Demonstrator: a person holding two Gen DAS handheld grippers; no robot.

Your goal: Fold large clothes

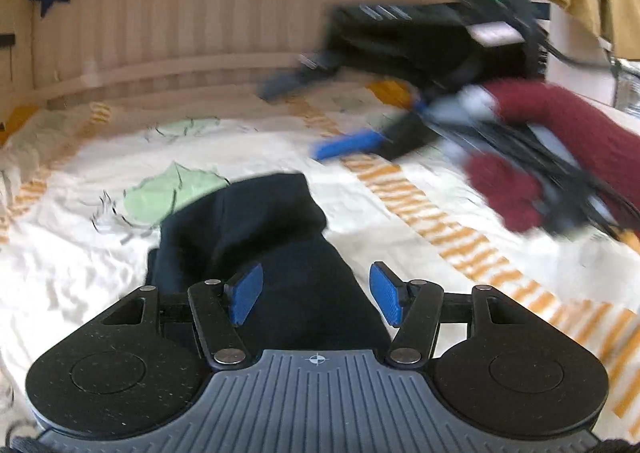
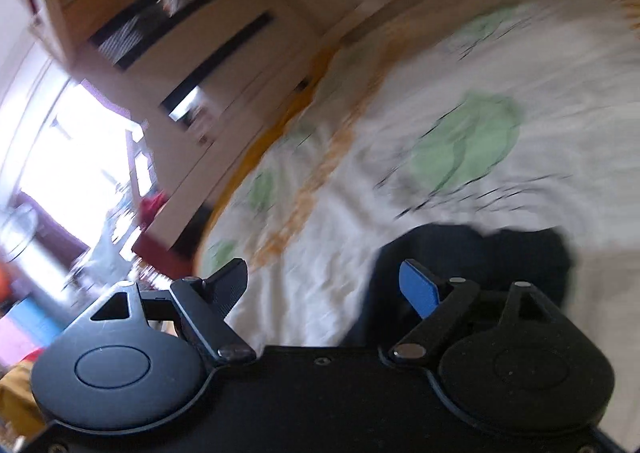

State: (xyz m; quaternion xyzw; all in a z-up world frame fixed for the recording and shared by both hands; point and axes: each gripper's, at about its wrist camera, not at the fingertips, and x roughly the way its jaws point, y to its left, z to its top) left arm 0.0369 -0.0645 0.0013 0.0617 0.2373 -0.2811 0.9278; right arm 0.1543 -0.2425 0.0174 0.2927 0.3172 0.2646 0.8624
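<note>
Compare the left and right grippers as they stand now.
The left gripper hangs over the dark garment, which shows between its jaws; the right gripper frames mostly bare bedsheet. The left's view is sharp; the right's is motion-blurred. Both have open jaws gripping nothing.
</note>
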